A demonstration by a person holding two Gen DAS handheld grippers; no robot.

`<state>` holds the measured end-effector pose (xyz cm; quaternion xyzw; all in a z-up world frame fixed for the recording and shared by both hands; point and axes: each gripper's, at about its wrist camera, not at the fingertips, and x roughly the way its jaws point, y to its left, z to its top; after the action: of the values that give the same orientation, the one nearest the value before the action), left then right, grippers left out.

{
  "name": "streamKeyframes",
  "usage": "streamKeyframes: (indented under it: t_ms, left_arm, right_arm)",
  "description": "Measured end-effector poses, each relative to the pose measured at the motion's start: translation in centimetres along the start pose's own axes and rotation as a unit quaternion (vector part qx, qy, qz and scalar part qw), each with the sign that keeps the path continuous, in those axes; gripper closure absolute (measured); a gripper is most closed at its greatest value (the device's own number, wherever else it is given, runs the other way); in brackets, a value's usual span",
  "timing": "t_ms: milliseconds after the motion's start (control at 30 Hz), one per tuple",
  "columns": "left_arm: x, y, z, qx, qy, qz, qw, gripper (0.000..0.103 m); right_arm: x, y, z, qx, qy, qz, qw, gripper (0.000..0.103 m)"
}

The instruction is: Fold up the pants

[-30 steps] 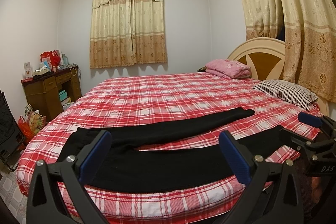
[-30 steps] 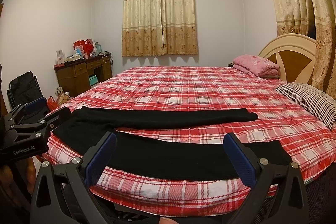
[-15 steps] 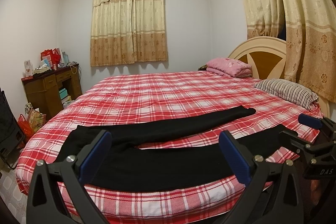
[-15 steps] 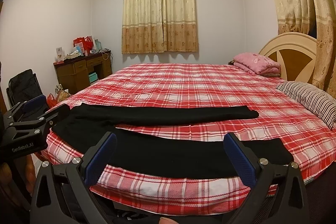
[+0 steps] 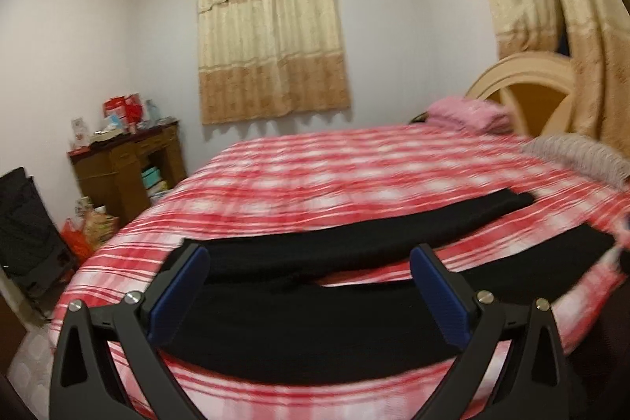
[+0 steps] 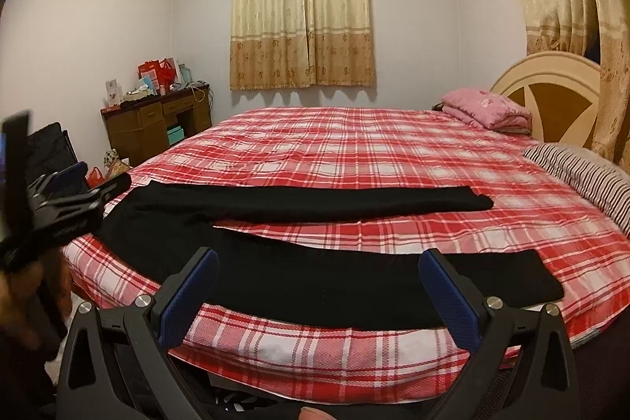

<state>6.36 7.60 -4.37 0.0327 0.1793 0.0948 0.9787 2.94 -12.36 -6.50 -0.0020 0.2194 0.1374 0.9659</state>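
Observation:
Black pants [image 6: 315, 274] lie flat on the red plaid bed [image 6: 354, 144], waist at the left, both legs spread apart and running to the right. They also show, blurred, in the left wrist view [image 5: 315, 317]. My left gripper [image 5: 311, 290] is open and empty, close over the waist end and near leg. It also shows at the left edge of the right wrist view [image 6: 71, 191]. My right gripper [image 6: 315, 290] is open and empty, just off the bed's near edge in front of the near leg.
A pink folded blanket [image 6: 488, 107] and a striped pillow [image 6: 582, 172] lie by the headboard [image 6: 551, 81] at the right. A wooden desk [image 6: 157, 121] with clutter and bags stands at the far left. A black chair [image 5: 27, 223] stands left of the bed.
My left gripper has swung forward and to the left, closer over the pants; its view is now blurred. My right gripper has moved slightly nearer the bed. The pants have not moved.

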Motion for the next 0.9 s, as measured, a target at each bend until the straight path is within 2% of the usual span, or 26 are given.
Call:
streamKeyframes:
  t_ms: [133,233,400,433,600,667,733,900]
  left_arm:
    - [6.4,5.2,-1.0,-0.023,0.063,0.044,0.9968,0.0]
    - [10.0,9.2,-1.1,-0.043,0.091,0.065,0.9928,0.0]
    - [15.0,13.5,-0.1,-0.014,0.122,0.082,0.989,0.0]
    - [16.0,14.1,0.0,-0.005,0.131,0.078,0.9883,0.0]
    - [21.7,17.1,0.0,-0.007,0.192,0.053,0.98,0.017]
    - [23.8,17.8,-0.3,-0.008,0.215,0.047,0.9755,0.032]
    - [25.6,18.4,-0.7,-0.013,0.233,0.04,0.9715,0.038]
    - [28.8,19.0,-1.3,-0.02,0.257,0.016,0.966,0.039]
  right_arm:
    - [2.0,-0.9,-1.1,0.014,0.01,0.012,1.0,0.001]
    - [4.0,-1.5,-2.3,0.02,0.026,0.008,0.999,0.001]
    - [7.1,-2.3,-4.0,0.014,0.06,-0.01,0.998,0.001]
    - [7.5,-2.4,-4.3,0.014,0.064,-0.013,0.998,0.001]
    - [9.7,-3.1,-5.2,0.028,0.09,-0.017,0.995,0.001]
    - [10.6,-3.4,-5.3,0.038,0.1,-0.015,0.994,0.001]
    - [11.2,-3.6,-5.5,0.044,0.107,-0.016,0.993,0.001]
    - [12.7,-3.7,-5.8,0.046,0.126,-0.022,0.991,0.001]
